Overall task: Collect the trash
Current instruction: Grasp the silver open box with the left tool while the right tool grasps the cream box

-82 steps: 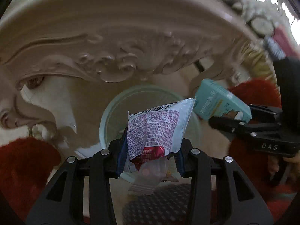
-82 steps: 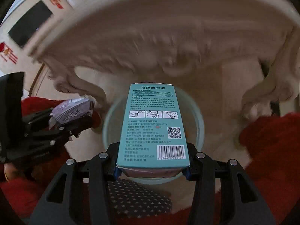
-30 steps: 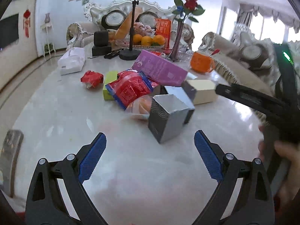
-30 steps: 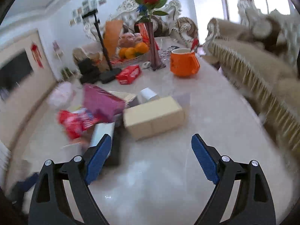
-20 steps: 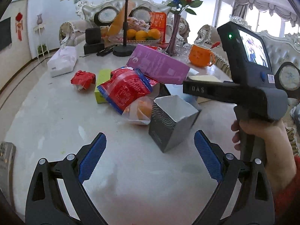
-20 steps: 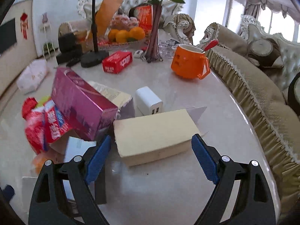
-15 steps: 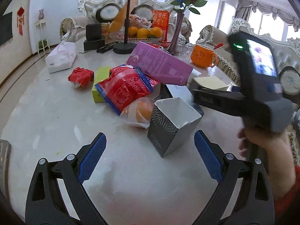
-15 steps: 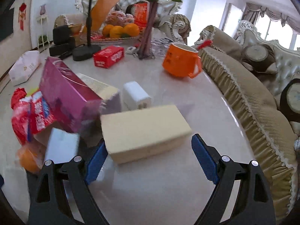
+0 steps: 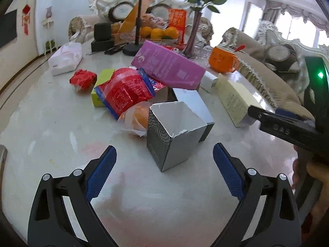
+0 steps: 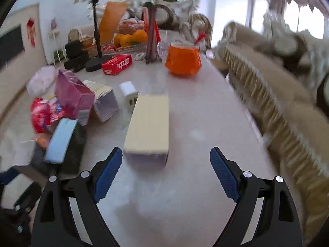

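A heap of trash lies on the marble table (image 9: 51, 127). In the left wrist view an open grey box (image 9: 174, 131) stands just ahead of my open, empty left gripper (image 9: 164, 160). Behind it lie a bagged orange (image 9: 133, 119), a red snack bag (image 9: 125, 90), a purple box (image 9: 168, 68), a yellow-green box (image 9: 102, 82) and a crumpled red wrapper (image 9: 83, 79). A cream box (image 9: 234, 100) lies right. In the right wrist view my open, empty right gripper (image 10: 165, 164) faces the cream box's (image 10: 150, 123) near end. The right gripper's body (image 9: 287, 127) shows at right.
An orange mug (image 10: 183, 59), a vase of roses (image 9: 193, 39), a fruit tray (image 9: 158, 33), a phone stand (image 9: 135, 47), a red carton (image 10: 117, 63), a white charger (image 10: 128, 91) and a white tissue pack (image 9: 65, 58) stand further back. A fringed sofa (image 10: 277, 107) runs along the table's right edge.
Both grippers held trash over a bin under the table; now they are open, empty and back above the table. The right gripper has swung round to the cream box's end.
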Demonstrator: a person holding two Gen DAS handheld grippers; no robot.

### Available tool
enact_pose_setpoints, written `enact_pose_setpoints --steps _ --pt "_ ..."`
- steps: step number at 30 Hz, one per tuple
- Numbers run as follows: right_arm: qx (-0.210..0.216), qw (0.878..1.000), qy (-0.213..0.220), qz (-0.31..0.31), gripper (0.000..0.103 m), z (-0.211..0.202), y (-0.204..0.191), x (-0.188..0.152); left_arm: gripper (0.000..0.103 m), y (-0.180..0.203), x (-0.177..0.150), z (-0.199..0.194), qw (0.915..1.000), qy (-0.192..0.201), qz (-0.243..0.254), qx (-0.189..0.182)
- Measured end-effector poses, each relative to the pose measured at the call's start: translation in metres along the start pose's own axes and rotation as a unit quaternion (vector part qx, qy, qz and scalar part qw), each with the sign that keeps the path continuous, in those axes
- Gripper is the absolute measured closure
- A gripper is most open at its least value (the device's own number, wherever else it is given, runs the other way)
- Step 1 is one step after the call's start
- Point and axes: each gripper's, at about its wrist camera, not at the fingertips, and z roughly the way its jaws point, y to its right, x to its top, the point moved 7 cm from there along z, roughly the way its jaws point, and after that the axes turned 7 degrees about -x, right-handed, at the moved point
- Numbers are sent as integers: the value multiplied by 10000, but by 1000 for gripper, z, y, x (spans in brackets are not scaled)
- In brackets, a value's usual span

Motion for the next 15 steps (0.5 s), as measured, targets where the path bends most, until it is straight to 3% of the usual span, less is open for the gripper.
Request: enact_pose_setpoints --steps 3,7,12,13,14,15 --pt "253 9994 -170 -135 20 10 -11 10 11 1 4 1 9999 38 -132 29" --pt "-43 9984 -309 -461 20 32 -19 16 11 1 10 8 9992 -24 -330 245" --pt "117 9980 -607 -100 23 48 -14 8 11 -2 10 21 9978 -286 -535 283" --pt "163 9975 -676 -108 25 51 -14 7 14 -3 10 25 9976 -352 -523 287" --pt "198 9970 -735 -118 40 51 -14 5 32 -4 10 27 9977 -375 -512 220" --pt "286 9961 -824 -130 55 54 -16 3 42 -6 9 30 9976 -456 -480 176"
